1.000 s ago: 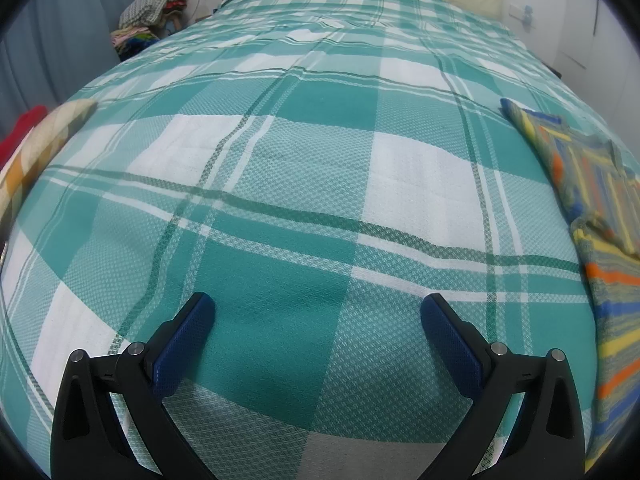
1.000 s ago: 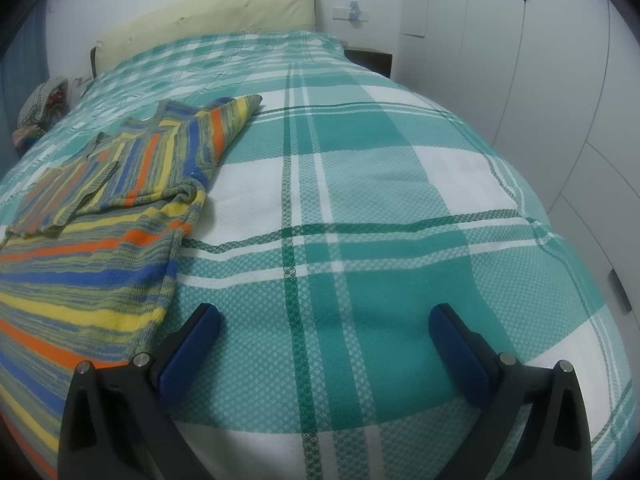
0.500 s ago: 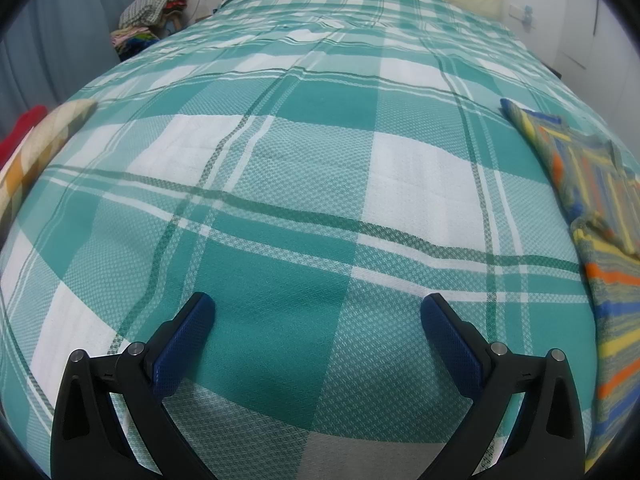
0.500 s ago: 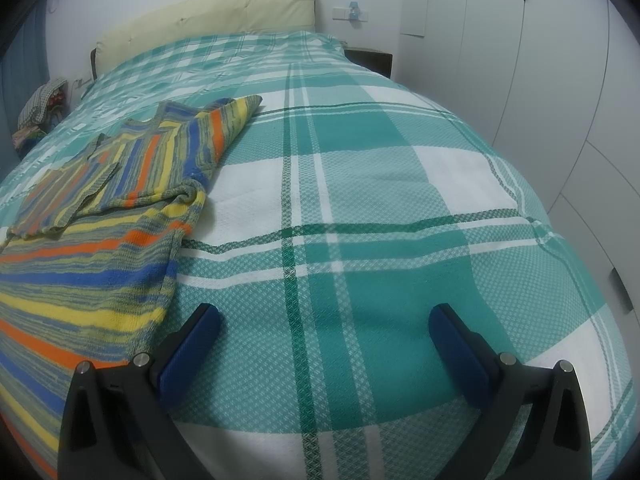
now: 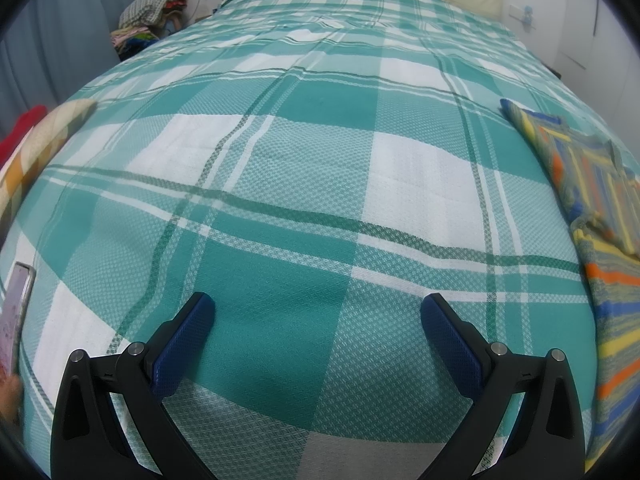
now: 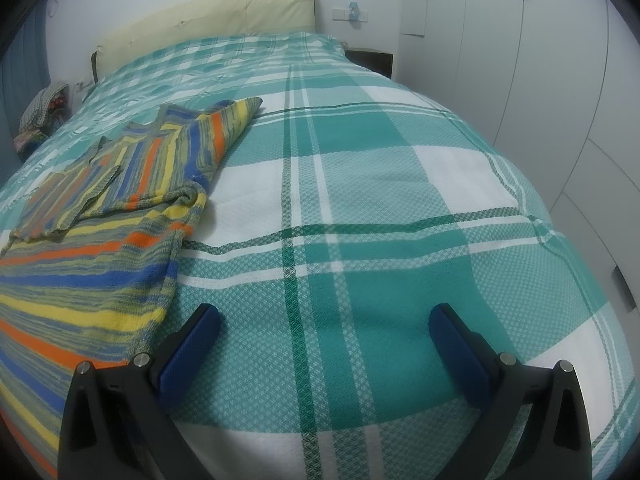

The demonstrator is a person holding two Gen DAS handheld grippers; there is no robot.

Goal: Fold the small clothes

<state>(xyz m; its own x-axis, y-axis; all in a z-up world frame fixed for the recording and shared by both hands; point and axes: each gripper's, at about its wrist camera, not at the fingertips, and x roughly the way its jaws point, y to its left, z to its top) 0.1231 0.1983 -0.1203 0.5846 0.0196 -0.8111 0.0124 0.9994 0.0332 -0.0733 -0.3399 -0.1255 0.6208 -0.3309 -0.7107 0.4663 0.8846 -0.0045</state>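
A striped knit garment [image 6: 100,208] in orange, blue, yellow and grey lies spread on the green plaid bed cover, its upper part folded over itself. In the right wrist view it fills the left side; my right gripper [image 6: 324,320] hovers open just to its right, over bare cover, holding nothing. The left wrist view catches the same garment [image 5: 600,200] at the far right edge. My left gripper [image 5: 318,312] is open and empty above the bedspread, well to the left of the garment.
The bed [image 5: 312,128] has a cream headboard [image 6: 208,12]. A heap of clothes [image 5: 154,4] sits beyond its far left corner. A phone [image 5: 14,312] held by a hand shows at the left edge. White wardrobe doors [image 6: 540,60] stand to the right.
A phone held in a hand has appeared at the left edge of the left wrist view. Both grippers and the garment stay put.
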